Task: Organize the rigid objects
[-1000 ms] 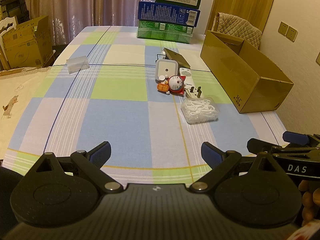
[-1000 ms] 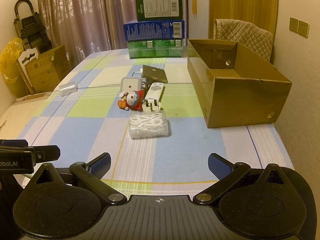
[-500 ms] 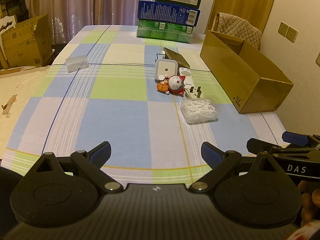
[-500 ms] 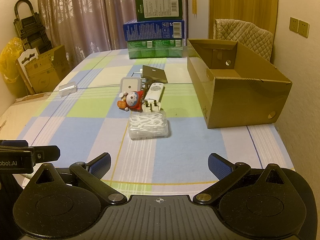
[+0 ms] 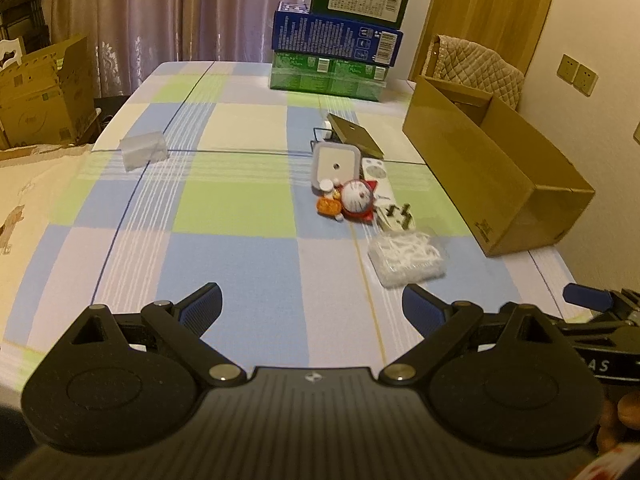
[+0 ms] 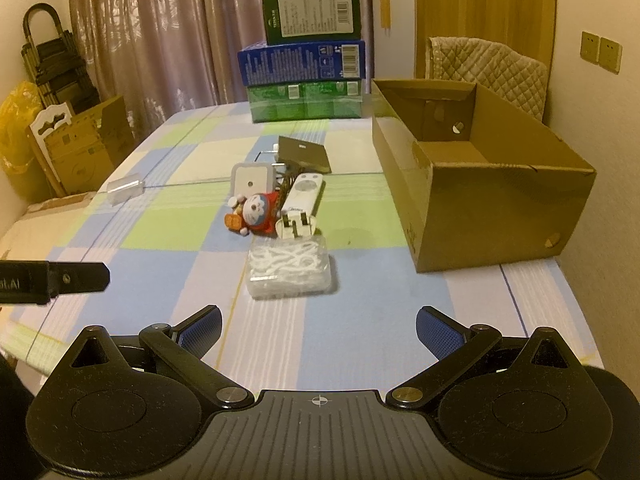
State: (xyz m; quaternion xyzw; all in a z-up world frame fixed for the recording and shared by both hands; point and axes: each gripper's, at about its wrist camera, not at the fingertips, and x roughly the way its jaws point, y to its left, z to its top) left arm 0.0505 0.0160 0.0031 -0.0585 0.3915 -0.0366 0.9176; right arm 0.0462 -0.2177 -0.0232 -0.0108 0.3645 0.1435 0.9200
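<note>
A cluster of small objects lies mid-table: a clear box of white picks (image 6: 289,268) (image 5: 408,257), a white plug (image 6: 297,227), a Doraemon toy (image 6: 256,212) (image 5: 356,199), a white remote (image 6: 304,189), a white square device (image 6: 251,176) (image 5: 336,163) and a dark flat box (image 6: 303,153). An open cardboard box (image 6: 472,184) (image 5: 492,176) stands to their right. My left gripper (image 5: 312,302) and right gripper (image 6: 318,326) are both open and empty, held above the near table edge, short of the cluster.
Stacked green and blue cartons (image 6: 306,76) stand at the table's far end. A small clear box (image 5: 143,149) lies far left on the checked cloth. A chair with a quilted cover (image 6: 488,68) is behind the cardboard box. Cardboard boxes (image 5: 40,96) sit on the floor left.
Both grippers have moved forward a little toward the cluster; the objects look closer. Both stay open. Nothing on the table has moved.
</note>
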